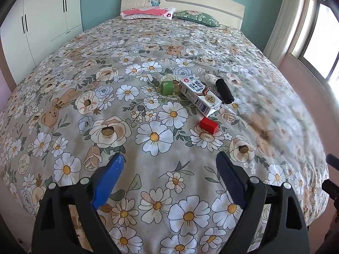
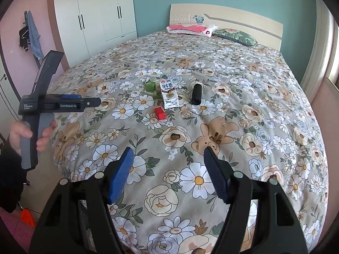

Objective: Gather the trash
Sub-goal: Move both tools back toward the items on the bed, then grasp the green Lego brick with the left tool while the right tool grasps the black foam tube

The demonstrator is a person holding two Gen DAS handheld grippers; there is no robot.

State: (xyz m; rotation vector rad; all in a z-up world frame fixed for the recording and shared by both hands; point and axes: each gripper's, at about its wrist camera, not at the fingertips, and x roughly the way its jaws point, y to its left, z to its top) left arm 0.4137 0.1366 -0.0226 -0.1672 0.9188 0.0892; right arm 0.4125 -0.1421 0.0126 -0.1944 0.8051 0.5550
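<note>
A white milk carton (image 1: 200, 97) (image 2: 168, 96) lies on its side in the middle of the floral bedspread. A green block (image 1: 167, 87) (image 2: 150, 86) sits to its left, a red block (image 1: 209, 125) (image 2: 160, 113) in front of it, and a black cylinder (image 1: 224, 91) (image 2: 196, 94) to its right. My left gripper (image 1: 170, 158) is open and empty, over the bed short of the items; it also shows from the side in the right wrist view (image 2: 93, 102). My right gripper (image 2: 168, 153) is open and empty, nearer the foot of the bed.
The bedspread (image 1: 106, 110) covers the whole bed. Two pillows (image 1: 148, 12) (image 1: 198, 18) lie at the headboard. A white wardrobe (image 2: 95, 21) stands left of the bed, a window and curtain (image 1: 296, 21) right. An orange object (image 2: 27, 217) lies on the floor.
</note>
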